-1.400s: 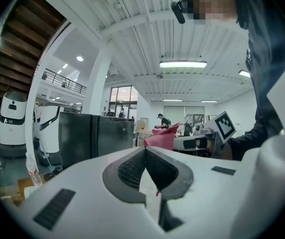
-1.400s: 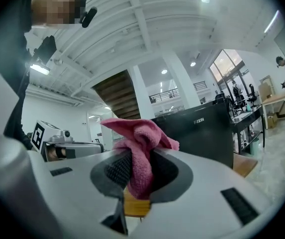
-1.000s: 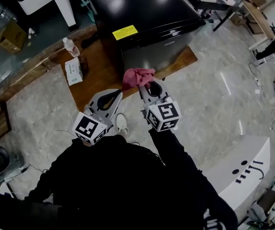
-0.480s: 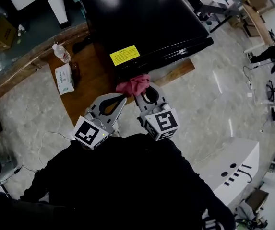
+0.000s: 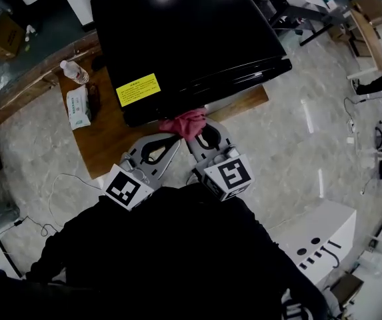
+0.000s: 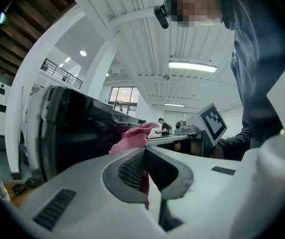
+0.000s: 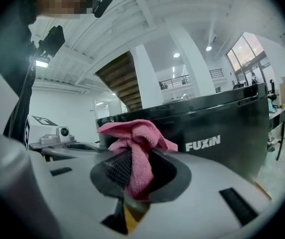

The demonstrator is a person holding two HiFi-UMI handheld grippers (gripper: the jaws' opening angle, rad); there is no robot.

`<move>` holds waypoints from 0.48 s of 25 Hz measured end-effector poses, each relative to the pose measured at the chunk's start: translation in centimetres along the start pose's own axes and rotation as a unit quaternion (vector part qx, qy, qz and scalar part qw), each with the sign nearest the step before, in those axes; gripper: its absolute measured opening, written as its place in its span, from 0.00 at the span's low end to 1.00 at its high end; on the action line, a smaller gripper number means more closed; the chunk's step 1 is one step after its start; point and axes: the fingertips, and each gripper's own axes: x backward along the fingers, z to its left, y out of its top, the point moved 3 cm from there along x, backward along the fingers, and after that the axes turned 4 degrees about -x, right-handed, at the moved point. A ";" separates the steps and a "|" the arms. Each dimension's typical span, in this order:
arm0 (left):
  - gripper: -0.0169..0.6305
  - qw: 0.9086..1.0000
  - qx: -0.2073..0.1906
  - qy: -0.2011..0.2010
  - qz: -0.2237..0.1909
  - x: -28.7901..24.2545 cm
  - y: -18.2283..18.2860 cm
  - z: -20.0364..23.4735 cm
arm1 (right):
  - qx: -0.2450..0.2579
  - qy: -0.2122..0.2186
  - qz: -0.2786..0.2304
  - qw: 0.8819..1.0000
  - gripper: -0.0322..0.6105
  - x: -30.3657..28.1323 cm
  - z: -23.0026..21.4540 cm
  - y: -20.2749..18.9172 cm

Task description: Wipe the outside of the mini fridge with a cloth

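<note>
Head view: mini fridge [image 5: 191,39] on wooden surface [image 5: 111,139]; pink cloth [image 5: 187,122] at its near top edge. Open floor to the right; bottle [image 5: 74,72] to the left.

Left gripper view: left gripper [image 6: 143,151], fingers closed together, apparently empty, beside the cloth. Risk: knocking the fridge.

Right gripper view: right gripper [image 7: 132,156], fingers clamped on the bunched cloth. Risk: cloth slips and the fingers scrape the door.

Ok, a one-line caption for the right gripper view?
Right gripper shut on a bunched pink cloth, held up to the front of a black mini fridge.
</note>
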 end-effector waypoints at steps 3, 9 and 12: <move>0.04 1.000 -0.004 0.023 0.004 -3.9 0.0 -1.4 | -0.001 0.023 0.007 1.000 0.17 1.6 -3.7 0.3; 0.04 0.997 -0.010 0.077 0.006 -11.3 0.0 -3.2 | 0.004 0.073 0.009 0.997 0.17 4.0 -10.8 1.2; 0.04 0.995 -0.020 0.099 0.007 -15.2 -0.1 -4.0 | 0.007 0.083 0.012 0.996 0.17 5.6 -15.0 1.6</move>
